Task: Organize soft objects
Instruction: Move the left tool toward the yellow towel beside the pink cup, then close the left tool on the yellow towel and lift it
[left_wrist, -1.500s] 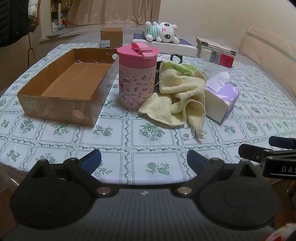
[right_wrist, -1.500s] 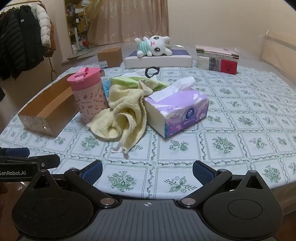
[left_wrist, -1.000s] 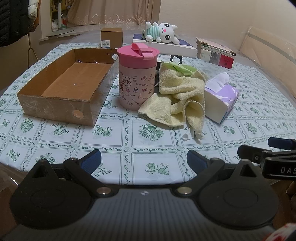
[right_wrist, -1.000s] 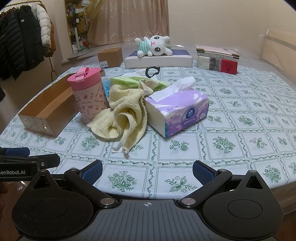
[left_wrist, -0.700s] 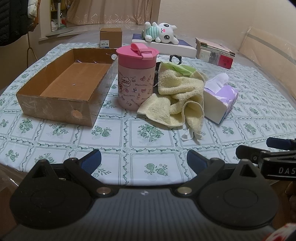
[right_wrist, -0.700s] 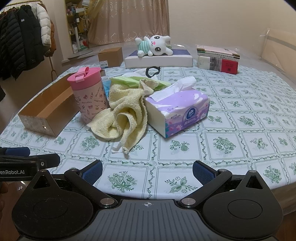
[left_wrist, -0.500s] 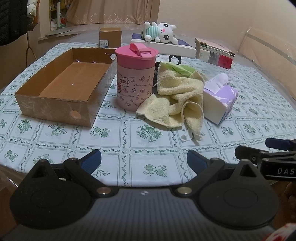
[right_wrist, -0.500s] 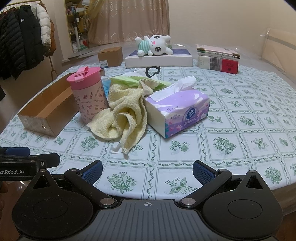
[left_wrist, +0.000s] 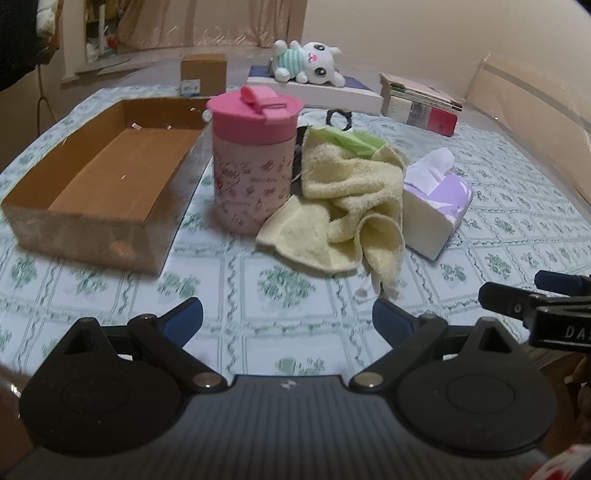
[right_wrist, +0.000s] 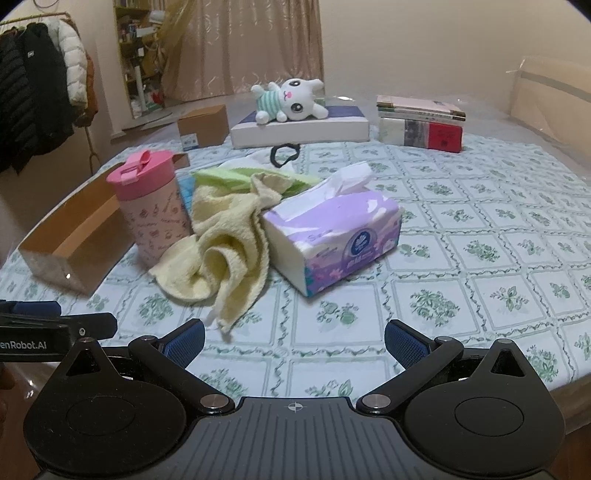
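A crumpled pale yellow towel (left_wrist: 351, 206) (right_wrist: 221, 243) lies mid-table between a pink lidded cup (left_wrist: 253, 162) (right_wrist: 153, 206) and a purple tissue pack (left_wrist: 436, 206) (right_wrist: 336, 236). A green cloth (left_wrist: 351, 140) (right_wrist: 251, 175) is tucked behind the towel. A white plush bunny (left_wrist: 314, 66) (right_wrist: 291, 99) rests on a flat white box at the far side. An open cardboard box (left_wrist: 99, 184) (right_wrist: 74, 236) stands at the left. My left gripper (left_wrist: 288, 317) hangs open over the near edge, short of the towel. My right gripper (right_wrist: 293, 339) is open too, facing the towel and tissue pack.
A stack of books (right_wrist: 421, 123) and a small brown carton (right_wrist: 203, 125) sit at the far side of the round table (right_wrist: 480, 240). A black hair tie (right_wrist: 284, 153) lies behind the cloths. Coats (right_wrist: 33, 103) hang at the left wall.
My left gripper has moved forward and a little left, so the box, cup and towel look closer. The right gripper has edged slightly forward. Both stay open.
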